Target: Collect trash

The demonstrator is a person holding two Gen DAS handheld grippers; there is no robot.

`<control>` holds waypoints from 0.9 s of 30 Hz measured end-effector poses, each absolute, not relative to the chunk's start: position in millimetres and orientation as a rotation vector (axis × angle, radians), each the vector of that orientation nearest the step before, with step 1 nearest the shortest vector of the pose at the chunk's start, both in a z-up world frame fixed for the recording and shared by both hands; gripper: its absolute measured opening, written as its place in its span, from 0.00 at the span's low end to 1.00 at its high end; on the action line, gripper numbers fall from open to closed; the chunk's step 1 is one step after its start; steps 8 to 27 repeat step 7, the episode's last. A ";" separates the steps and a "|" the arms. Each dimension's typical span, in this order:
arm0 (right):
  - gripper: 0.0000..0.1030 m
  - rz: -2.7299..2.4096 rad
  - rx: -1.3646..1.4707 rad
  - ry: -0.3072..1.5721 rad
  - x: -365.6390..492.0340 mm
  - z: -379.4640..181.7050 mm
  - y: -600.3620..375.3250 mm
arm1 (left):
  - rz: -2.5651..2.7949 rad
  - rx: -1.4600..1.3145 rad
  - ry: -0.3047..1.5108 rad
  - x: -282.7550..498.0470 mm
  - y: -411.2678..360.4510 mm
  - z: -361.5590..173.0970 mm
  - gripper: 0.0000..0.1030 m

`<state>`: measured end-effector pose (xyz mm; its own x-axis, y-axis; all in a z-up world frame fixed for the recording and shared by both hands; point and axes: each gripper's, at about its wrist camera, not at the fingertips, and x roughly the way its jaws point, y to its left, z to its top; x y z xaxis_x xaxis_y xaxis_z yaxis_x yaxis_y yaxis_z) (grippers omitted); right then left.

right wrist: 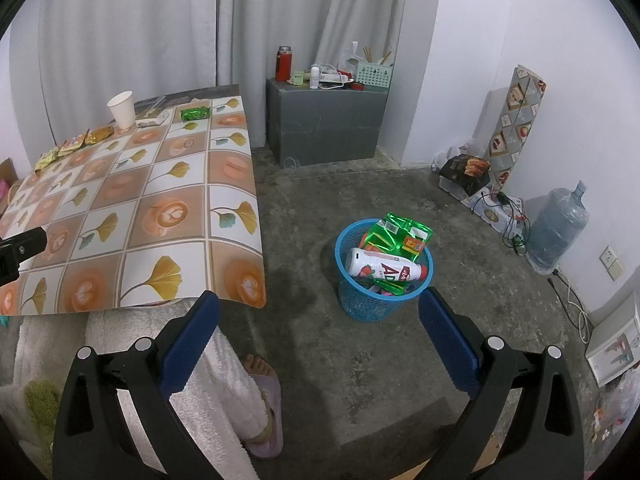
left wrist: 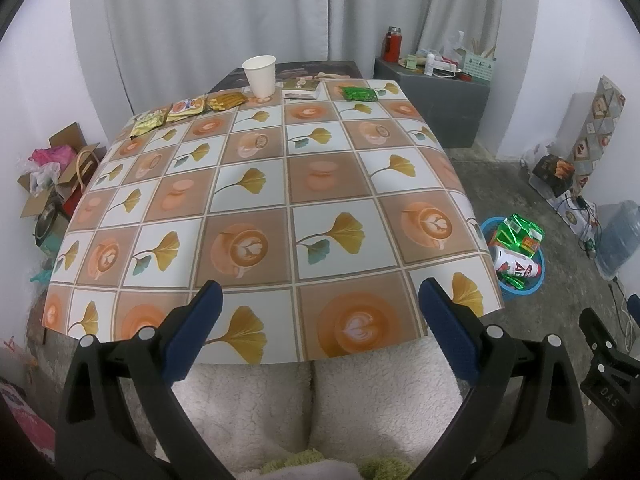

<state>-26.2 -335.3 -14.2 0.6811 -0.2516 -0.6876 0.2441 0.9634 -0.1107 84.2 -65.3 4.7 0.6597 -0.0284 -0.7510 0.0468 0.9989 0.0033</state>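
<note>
My left gripper [left wrist: 318, 298] is open and empty over the near edge of the patterned table [left wrist: 256, 184]. At the table's far edge lie a white paper cup [left wrist: 261, 75], a green wrapper [left wrist: 359, 93], a flat box [left wrist: 301, 89] and three yellow snack packets [left wrist: 188, 110]. My right gripper [right wrist: 318, 308] is open and empty, held above the floor just short of the blue trash basket [right wrist: 382, 276]. The basket holds a white bottle [right wrist: 382, 269] and green wrappers [right wrist: 398, 232]. It also shows in the left wrist view [left wrist: 514, 258].
A grey cabinet [right wrist: 326, 120] with a red flask [right wrist: 283, 63] and clutter stands at the back. A water jug [right wrist: 558, 228], boxes and cables line the right wall. Cardboard boxes [left wrist: 60, 176] sit left of the table. My legs and slippered foot [right wrist: 262, 380] are below.
</note>
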 end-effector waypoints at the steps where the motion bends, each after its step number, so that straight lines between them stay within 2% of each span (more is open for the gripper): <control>1: 0.94 -0.278 -0.010 0.773 -26.3 -14.3 -335.3 | -0.043 0.020 0.851 84.5 -64.8 4.7 0.92; 27: 0.94 -0.279 -0.009 0.773 -26.5 -14.4 -334.7 | -0.042 0.015 0.857 83.2 -64.1 5.4 0.92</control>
